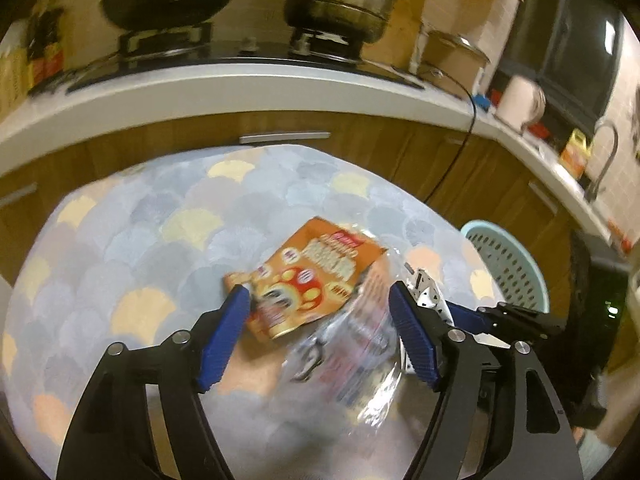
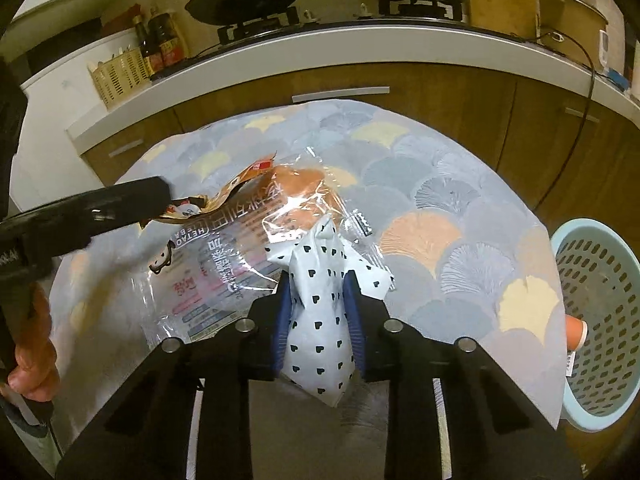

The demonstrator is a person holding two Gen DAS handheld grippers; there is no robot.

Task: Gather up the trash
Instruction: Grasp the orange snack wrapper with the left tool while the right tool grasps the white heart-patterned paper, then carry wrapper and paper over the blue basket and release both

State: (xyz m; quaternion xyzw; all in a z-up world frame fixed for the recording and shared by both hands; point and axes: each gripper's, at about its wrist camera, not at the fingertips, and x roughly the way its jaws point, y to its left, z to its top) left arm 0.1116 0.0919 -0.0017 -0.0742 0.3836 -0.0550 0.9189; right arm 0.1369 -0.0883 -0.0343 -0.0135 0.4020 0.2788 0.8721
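The right gripper [image 2: 318, 316] is clenched on a white heart-print wrapper [image 2: 320, 328], just lifted off the patterned mat [image 2: 460, 208]. The left gripper [image 1: 316, 320] hangs spread above an orange snack packet [image 1: 316, 272] and a clear plastic bag [image 1: 352, 360] lying mid-mat. I judge collection is barely begun: the blue basket [image 2: 592, 320] sits off the mat's right edge, its contents mostly cut off.
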